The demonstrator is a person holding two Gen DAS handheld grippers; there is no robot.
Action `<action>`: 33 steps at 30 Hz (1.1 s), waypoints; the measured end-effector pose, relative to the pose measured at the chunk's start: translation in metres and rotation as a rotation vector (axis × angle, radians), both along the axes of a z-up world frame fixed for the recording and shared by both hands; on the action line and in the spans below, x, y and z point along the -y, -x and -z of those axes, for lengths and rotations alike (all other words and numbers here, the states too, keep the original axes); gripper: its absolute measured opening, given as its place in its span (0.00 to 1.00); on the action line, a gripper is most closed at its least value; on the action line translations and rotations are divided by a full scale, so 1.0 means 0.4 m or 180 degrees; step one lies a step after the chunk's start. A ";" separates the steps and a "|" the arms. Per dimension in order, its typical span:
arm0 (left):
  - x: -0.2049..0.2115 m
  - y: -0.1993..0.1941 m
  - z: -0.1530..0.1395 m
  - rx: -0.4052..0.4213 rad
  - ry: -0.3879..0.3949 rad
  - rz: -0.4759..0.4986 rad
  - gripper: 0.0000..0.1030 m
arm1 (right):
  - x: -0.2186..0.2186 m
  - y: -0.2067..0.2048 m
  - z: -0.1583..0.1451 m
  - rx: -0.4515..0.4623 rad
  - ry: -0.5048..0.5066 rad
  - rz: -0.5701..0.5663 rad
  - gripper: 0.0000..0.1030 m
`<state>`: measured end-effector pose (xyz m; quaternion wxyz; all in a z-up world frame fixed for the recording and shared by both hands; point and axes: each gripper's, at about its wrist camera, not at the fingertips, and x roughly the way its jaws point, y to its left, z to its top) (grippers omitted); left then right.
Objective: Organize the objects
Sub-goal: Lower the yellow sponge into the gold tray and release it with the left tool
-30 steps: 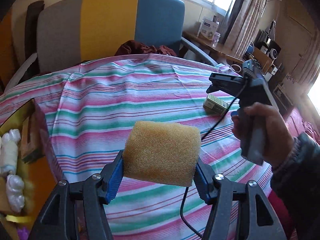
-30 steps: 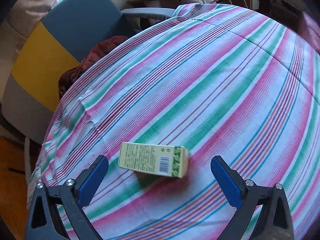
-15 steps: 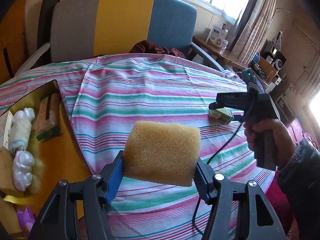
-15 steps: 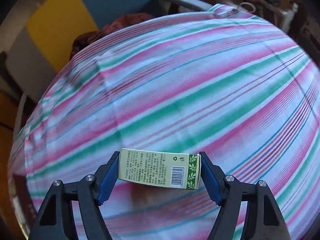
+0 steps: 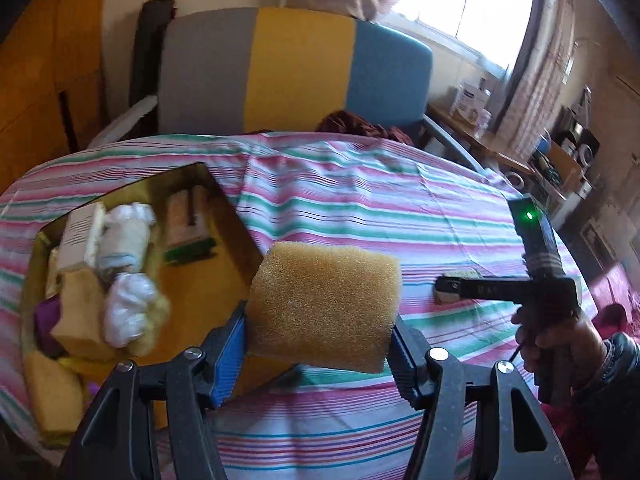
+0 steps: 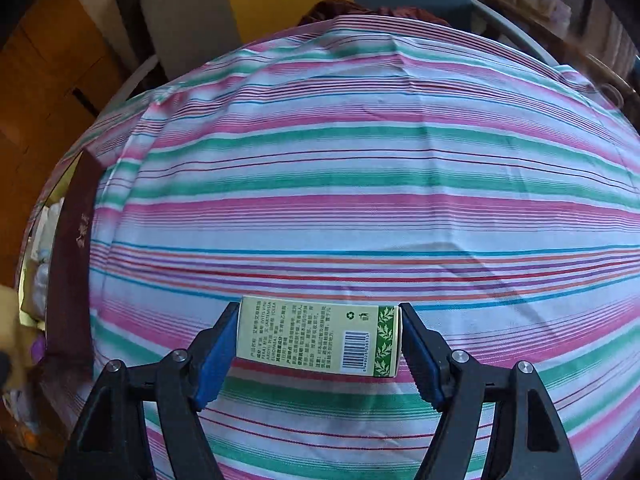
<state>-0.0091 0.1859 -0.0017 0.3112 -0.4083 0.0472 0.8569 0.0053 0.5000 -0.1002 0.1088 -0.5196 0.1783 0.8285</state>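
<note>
At the left edge of the surface (image 5: 400,208), which is covered in a pink, green and white striped cloth, sits your open box (image 5: 224,208) with gold inner walls and a dark maroon outside. Inside it lie white wrapped bundles (image 5: 124,312), yellow sponge pieces (image 5: 52,392), a pale carton with small print too blurred to read, and a tan pack with a green end.

Just right of the box, your left tongs (image 5: 320,344) are clenched on a yellow sponge (image 5: 324,304), blue pads pressing its two short sides, holding it up above the box's near right corner.

Further right, your right hand (image 5: 560,340) grips the handle of the right tongs (image 6: 318,340); a green light glows on top of the unit. These tongs are clamped end to end on a small carton (image 6: 318,336), pale yellow-green with a dark green leaf-pattern band at its right end. It is held over the striped cloth, toward the near edge of the surface. Its face carries a barcode, a recycling symbol and dense Chinese print; among it you can make out Latin words such as "VITIS VINIFERA" and "EUROPAEA", the rest being too fine to read surely.

Behind the surface stands a chair (image 5: 296,68) with grey, yellow and blue panels, a dark red cloth (image 5: 360,124) on its seat.
</note>
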 end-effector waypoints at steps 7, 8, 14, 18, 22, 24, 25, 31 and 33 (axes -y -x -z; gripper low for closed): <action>0.226 0.031 -0.006 -0.0031 -0.0001 -0.0698 0.61 | 0.012 -0.005 0.001 -0.0041 -0.0156 -0.0083 0.73; 0.253 0.033 -0.004 -0.0025 -0.0006 -0.0776 0.61 | 0.013 -0.010 0.002 -0.0037 -0.0174 -0.0096 0.73; 0.359 0.037 0.023 0.0116 -0.0136 -0.0991 0.61 | 0.018 -0.007 -0.001 -0.0031 -0.0229 -0.0113 0.72; 0.319 0.042 0.044 0.0170 -0.0131 -0.0837 0.61 | 0.020 -0.004 -0.002 -0.0031 -0.0249 -0.0125 0.72; 0.266 0.072 0.049 0.0178 -0.0101 -0.0787 0.61 | 0.018 -0.004 -0.002 -0.0030 -0.0257 -0.0133 0.73; 0.245 0.085 0.054 0.0168 -0.0042 -0.0784 0.61 | 0.019 -0.005 -0.003 -0.0032 -0.0264 -0.0134 0.73; 0.236 0.092 0.060 0.0195 -0.0036 -0.0768 0.61 | 0.019 -0.004 -0.003 -0.0031 -0.0269 -0.0140 0.73; 0.193 0.129 0.122 0.0353 0.0139 -0.0743 0.62 | 0.025 -0.001 0.001 0.0003 -0.0315 -0.0183 0.72; 0.182 0.143 0.153 0.0459 0.0240 -0.0728 0.63 | 0.028 0.000 0.001 0.0003 -0.0338 -0.0194 0.71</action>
